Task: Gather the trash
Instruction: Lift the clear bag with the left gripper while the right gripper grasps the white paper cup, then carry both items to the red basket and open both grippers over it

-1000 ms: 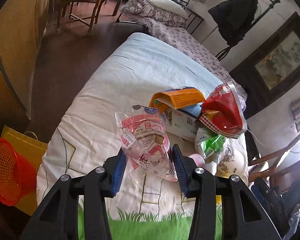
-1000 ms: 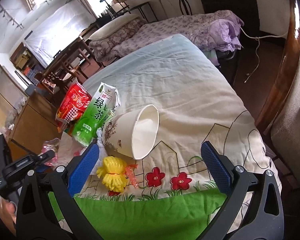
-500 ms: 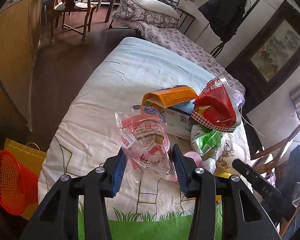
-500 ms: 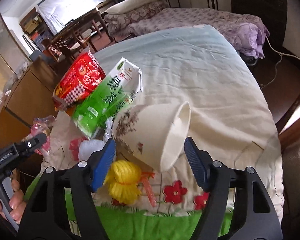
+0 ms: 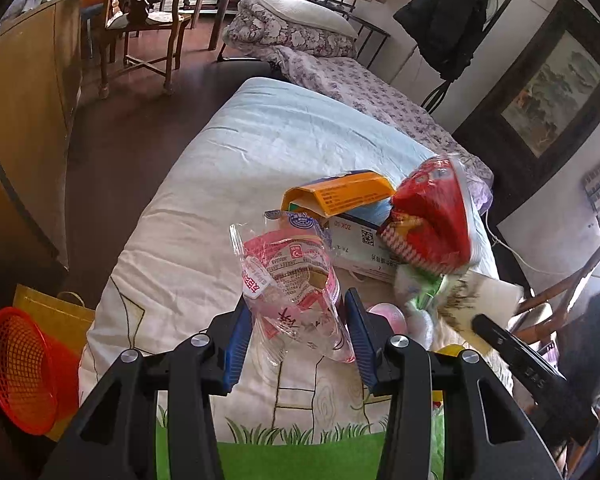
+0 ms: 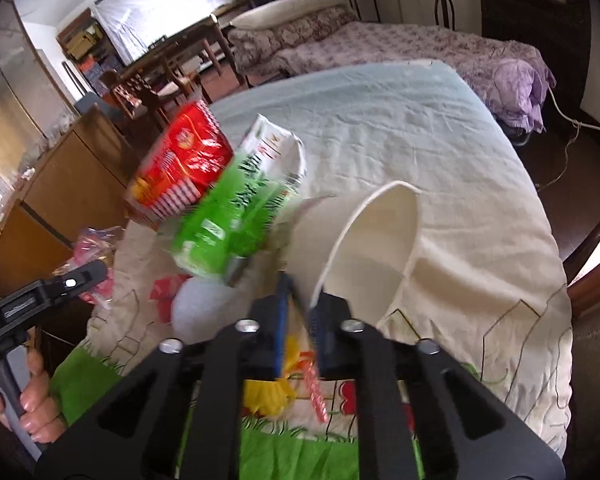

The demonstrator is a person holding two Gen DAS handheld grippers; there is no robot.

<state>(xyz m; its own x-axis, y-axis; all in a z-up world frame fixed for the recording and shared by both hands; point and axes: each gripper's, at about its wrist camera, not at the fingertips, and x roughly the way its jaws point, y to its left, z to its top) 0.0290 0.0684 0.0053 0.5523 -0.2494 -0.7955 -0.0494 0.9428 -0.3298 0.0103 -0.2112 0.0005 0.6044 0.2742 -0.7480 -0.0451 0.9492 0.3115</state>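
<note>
A quilt-covered surface [image 5: 236, 168], pale blue at the far end and cream with a green grass border near the camera, carries a heap of trash. On it lie an orange-flapped carton [image 5: 340, 204], a red snack bag [image 6: 184, 160], a green tea carton [image 6: 240, 204] and a yellow, blurred bundle [image 6: 268, 392], perhaps string.

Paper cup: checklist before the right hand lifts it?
1. Right gripper grip: jaws have just been closing, paper cup wall pinched between them: ok.
2. Green carton leaning at the cup, contact blurred: cannot tell.
3. Left gripper pads pressing on the plastic bag: ok.
4. Red basket in view beside the quilt: ok.
</note>
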